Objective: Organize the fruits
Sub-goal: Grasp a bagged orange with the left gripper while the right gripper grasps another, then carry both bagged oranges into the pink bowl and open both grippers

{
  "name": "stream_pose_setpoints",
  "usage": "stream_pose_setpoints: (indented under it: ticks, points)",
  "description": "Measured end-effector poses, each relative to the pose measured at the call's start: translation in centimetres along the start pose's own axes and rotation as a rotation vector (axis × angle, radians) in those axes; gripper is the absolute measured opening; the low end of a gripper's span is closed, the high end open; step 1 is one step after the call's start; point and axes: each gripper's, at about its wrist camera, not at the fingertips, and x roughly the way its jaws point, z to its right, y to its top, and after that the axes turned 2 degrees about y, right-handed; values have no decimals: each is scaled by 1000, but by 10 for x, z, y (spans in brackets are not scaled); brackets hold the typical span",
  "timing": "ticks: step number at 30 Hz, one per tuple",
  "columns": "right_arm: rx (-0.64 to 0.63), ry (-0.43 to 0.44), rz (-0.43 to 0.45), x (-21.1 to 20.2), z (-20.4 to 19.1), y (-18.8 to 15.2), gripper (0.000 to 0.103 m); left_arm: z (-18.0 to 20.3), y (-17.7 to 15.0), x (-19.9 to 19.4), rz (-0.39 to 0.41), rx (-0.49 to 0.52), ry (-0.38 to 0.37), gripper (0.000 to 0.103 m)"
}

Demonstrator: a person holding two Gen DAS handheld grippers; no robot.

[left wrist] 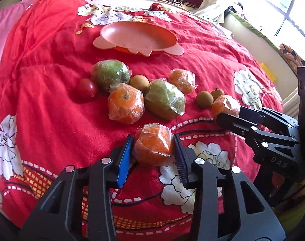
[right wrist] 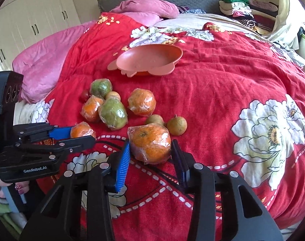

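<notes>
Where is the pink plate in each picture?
Left wrist view: the pink plate sits near the top middle, on the red blanket, beyond the pile of fruit.
Right wrist view: the pink plate sits upper middle, a little left of centre, again behind the fruit.
Shared landmark: the small red tomato at the left end of the pile.

I see a bed under a red floral quilt [right wrist: 212, 84]; on it lie a pink plate [right wrist: 150, 60], wrapped oranges [right wrist: 142, 102], green fruits [right wrist: 113, 113] and a pink pillow [right wrist: 43, 60].
</notes>
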Motion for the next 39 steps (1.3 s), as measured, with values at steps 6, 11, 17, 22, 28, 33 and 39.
stream_pose_setpoints:
  ticks: [6,11,17,22,28,33,39]
  points:
    - [-2,-1,33,-9,4,13,39,-9,17,-16,31,-34,-41,31]
    - [-19,-11,48,-8,5,27,39,-20,35,-18,52,-52,-33,31]
    - [-36,-10,67,-2,7,47,39,-36,59,-14,67,-81,-25,31]
    - [-59,-1,77,7,8,65,39,-47,87,-8,76,-95,-15,31]
    - [-70,21,80,21,9,88,39,-53,119,2,77,-89,-13,31]
    - [-88,32,76,34,7,103,39,-53,143,17,63,-80,-15,31]
    - [-90,33,56,52,11,113,39,-56,166,44,17,-86,-25,31]
